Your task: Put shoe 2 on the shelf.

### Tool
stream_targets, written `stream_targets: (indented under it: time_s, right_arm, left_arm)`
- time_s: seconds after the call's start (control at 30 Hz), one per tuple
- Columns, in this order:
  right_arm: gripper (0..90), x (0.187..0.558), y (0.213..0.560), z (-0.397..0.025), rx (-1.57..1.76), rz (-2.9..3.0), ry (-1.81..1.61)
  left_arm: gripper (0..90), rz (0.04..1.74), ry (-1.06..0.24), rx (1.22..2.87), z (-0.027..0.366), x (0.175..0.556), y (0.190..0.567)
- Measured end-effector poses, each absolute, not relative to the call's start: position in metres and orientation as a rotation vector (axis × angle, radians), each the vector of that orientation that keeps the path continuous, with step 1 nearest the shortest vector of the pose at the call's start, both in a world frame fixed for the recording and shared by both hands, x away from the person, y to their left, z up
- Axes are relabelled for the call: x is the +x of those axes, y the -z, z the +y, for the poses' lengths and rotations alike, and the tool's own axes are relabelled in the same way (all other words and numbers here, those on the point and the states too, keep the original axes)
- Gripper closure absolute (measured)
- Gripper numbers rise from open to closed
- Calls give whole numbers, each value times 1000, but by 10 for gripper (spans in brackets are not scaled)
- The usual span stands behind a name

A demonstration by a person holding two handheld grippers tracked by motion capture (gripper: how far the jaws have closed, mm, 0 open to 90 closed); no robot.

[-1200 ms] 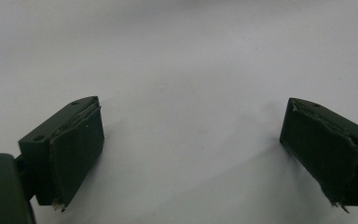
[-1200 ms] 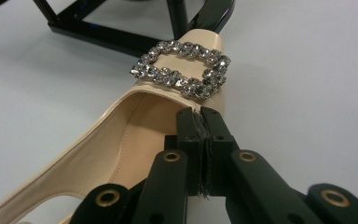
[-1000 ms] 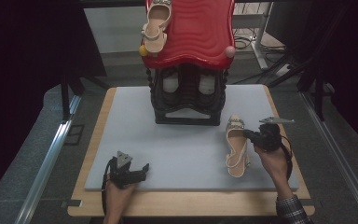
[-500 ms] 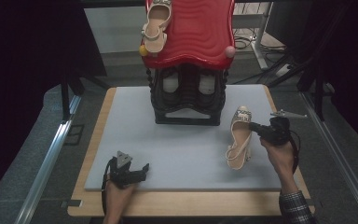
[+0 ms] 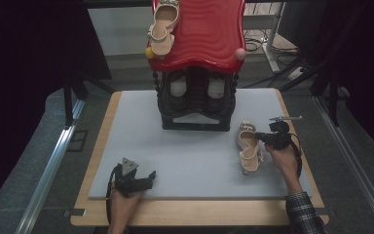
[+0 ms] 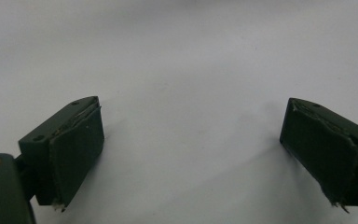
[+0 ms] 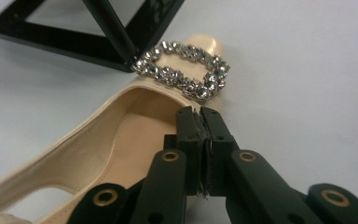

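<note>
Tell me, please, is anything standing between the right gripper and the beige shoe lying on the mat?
Nothing visible does. The right gripper already has its jaws shut on the side edge of the beige shoe, just behind the rhinestone buckle.

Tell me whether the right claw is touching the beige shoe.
Touching. The right gripper view shows the right claw shut on the side edge of the beige shoe, just behind its rhinestone buckle.

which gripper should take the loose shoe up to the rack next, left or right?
Right. The right gripper is already shut on the side edge of the beige shoe, just behind its buckle, near the black rack. The left gripper sits open over bare mat, far from the shoe.
</note>
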State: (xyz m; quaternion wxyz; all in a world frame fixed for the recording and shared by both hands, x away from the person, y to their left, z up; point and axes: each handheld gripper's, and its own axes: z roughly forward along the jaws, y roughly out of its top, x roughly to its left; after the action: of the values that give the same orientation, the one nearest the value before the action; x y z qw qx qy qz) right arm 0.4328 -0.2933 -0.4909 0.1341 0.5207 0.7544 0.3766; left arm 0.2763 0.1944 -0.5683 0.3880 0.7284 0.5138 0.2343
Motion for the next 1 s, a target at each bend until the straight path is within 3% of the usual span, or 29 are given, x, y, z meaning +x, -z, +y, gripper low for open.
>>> stream_targets:
  time_s: [0.2,0.3,0.37,0.47,0.77,1.0]
  right_arm:
    - [663,426,487,-288,1505,2206,-1068]
    - [634,423,489,-284,1510,2202,-1029]
    - [688,423,490,-284,1528,2195,-1037]
    - [872,422,489,-281,1515,2164,-945]
    - [888,423,489,-295,1608,2128,-1124]
    - [888,420,463,-297,1537,2060,-1179]
  left_arm:
    - [61,1307,-597,1854,194,276,568]
    - [61,1307,-597,1854,194,276,568]
    - [61,1307,-597,1854,194,276,568]
    - [61,1307,-596,1854,194,276,568]
    - [61,1307,-596,1854,194,276,568]
    - [61,1307,-595,1854,195,276,568]
